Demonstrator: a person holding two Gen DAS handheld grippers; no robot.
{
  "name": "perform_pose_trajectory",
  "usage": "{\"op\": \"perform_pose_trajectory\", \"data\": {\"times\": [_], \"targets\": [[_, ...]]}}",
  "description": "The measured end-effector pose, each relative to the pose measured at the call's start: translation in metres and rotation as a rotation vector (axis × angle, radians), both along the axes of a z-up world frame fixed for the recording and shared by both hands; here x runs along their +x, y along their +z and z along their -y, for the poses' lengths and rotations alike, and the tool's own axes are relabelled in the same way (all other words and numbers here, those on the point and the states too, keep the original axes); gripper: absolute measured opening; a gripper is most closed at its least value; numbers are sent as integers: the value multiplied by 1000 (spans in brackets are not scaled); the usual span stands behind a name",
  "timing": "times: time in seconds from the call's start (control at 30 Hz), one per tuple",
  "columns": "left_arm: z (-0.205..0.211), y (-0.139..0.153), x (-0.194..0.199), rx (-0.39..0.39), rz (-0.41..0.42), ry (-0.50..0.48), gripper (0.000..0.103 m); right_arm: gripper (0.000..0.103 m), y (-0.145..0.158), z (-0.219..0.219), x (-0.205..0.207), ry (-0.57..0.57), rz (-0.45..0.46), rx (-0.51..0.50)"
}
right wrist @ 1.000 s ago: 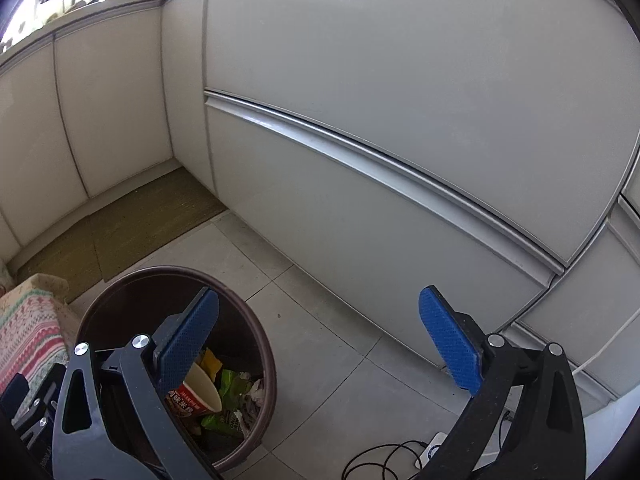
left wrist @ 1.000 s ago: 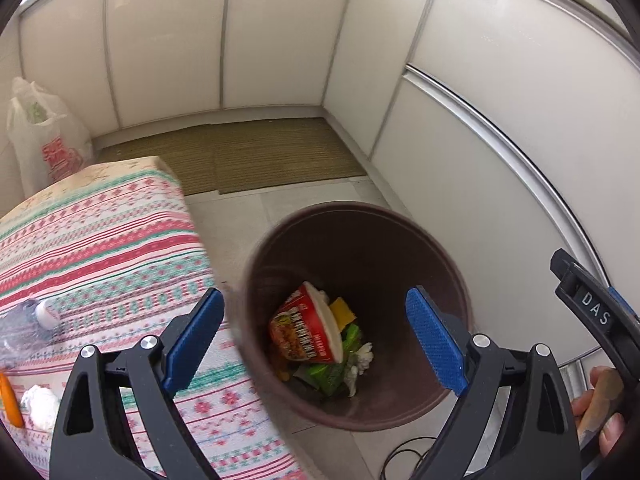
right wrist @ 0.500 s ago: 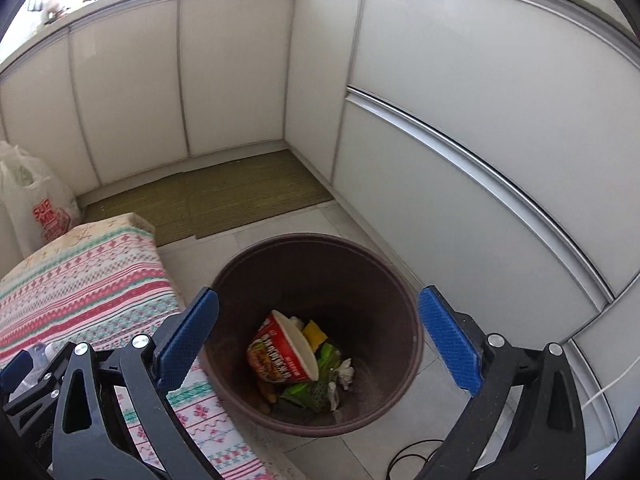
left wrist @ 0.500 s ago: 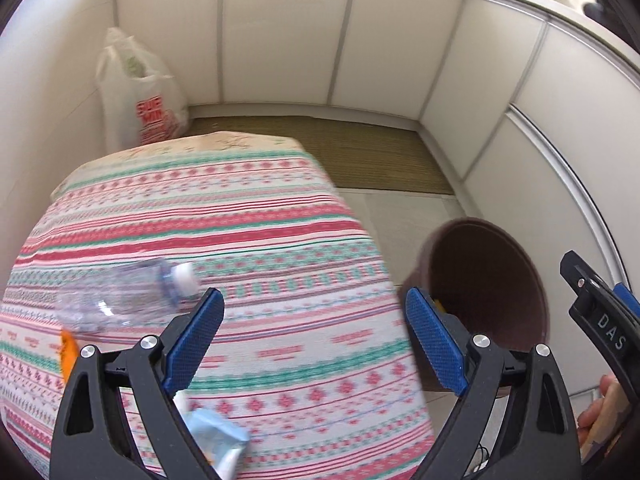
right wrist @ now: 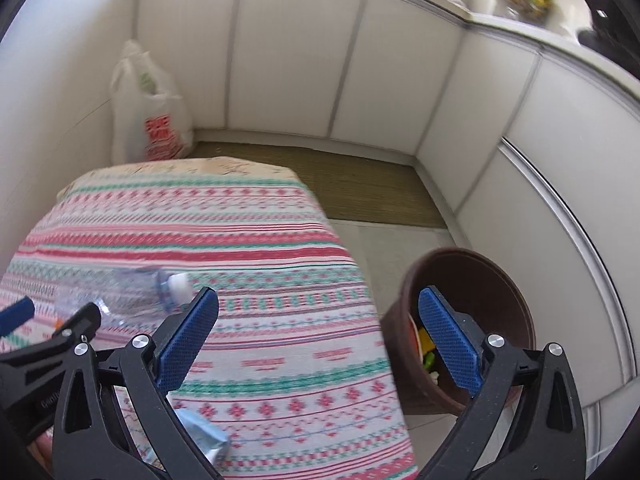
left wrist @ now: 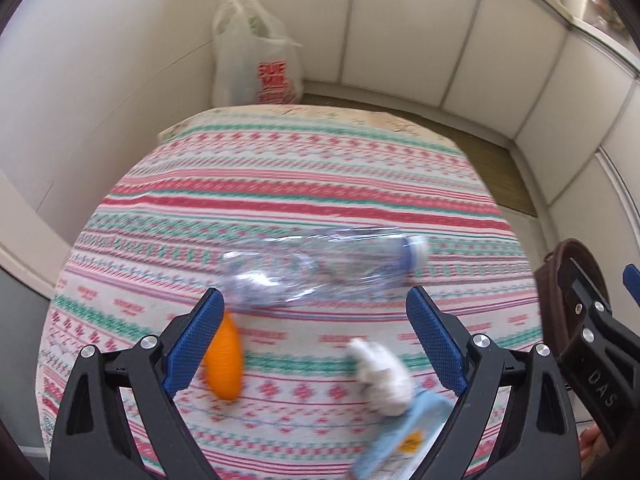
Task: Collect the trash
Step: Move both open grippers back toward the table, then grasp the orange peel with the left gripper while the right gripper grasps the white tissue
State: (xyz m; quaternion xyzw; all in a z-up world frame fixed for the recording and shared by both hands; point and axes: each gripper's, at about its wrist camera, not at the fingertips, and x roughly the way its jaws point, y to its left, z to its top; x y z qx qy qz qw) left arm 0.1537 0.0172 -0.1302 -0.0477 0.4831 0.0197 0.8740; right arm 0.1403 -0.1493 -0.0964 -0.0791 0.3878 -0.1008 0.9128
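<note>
A crushed clear plastic bottle with a white cap lies on the striped tablecloth. Just below it sit an orange piece, a crumpled white tissue and a light blue packet. My left gripper hangs open over this litter, holding nothing. My right gripper is open and empty above the table's right edge, between the bottle and the brown bin. The bin holds a noodle cup and wrappers. The blue packet shows near the right gripper's left finger.
A white plastic bag with red print stands in the far corner on the floor. White panel walls surround the space, with a brown mat along them. The bin's rim shows at the right, beside the table.
Both grippers have swung left, away from the bin and over the table. The bottle and other litter have come into the left wrist view. Both stayed open.
</note>
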Motion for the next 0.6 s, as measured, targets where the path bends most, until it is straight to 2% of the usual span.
{"op": "perform_pose_trajectory", "data": {"times": [0.27,0.47,0.6], "targets": [[-59,-20,-15,22,-48,69,90,96,-13,-43,1,80,-46,-33],[-75,-42,-13,-10,-100,79,88,96,-27,-64,4,105,-76,-76],[-75,-67,-3,-57,-190,69,70,96,-32,-67,9,103,-96,-82]]}}
